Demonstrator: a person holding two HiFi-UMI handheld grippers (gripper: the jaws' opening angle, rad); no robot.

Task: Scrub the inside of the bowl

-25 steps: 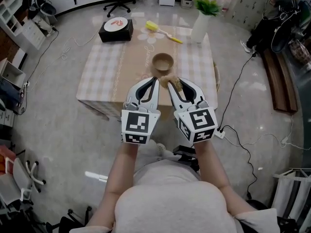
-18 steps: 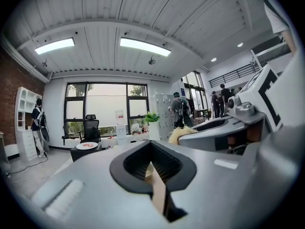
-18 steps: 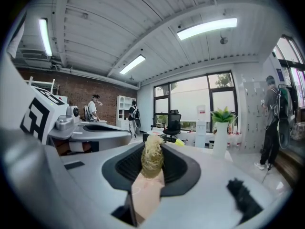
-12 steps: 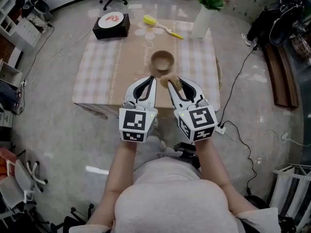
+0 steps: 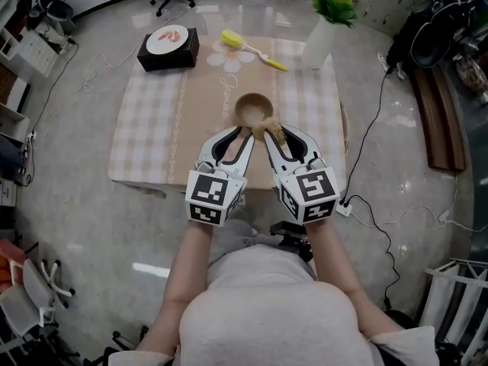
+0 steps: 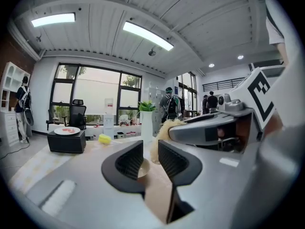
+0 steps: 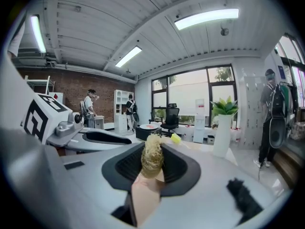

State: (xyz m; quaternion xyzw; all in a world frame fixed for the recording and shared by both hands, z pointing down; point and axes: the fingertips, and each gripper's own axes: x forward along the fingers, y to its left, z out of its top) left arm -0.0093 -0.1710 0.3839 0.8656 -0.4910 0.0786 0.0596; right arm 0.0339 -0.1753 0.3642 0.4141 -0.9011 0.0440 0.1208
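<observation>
A round wooden bowl [image 5: 253,110] stands upright on the checked tablecloth, just beyond both grippers. My left gripper [image 5: 235,137] hovers near the bowl's near left side. Its jaws have just been opening and now stand a little apart with nothing between them; the bowl [image 6: 141,169] shows through the gap of the left gripper [image 6: 150,162]. My right gripper [image 5: 276,136] is shut on a small wooden-handled brush [image 5: 269,130], its straw-coloured bristles by the bowl's near rim. The brush [image 7: 152,157] stands up between the right gripper's [image 7: 152,170] jaws.
On the table [image 5: 152,128] stand a black box with a white plate [image 5: 168,46] at the far left, a yellow dish brush [image 5: 242,46] at the far middle, and a white vase with a green plant [image 5: 323,35] at the far right. Cables and office chairs surround the table.
Both grippers have moved forward and down toward the bowl, which now lies right at their tips. The left jaws have parted slightly. The brush stays in the right gripper.
</observation>
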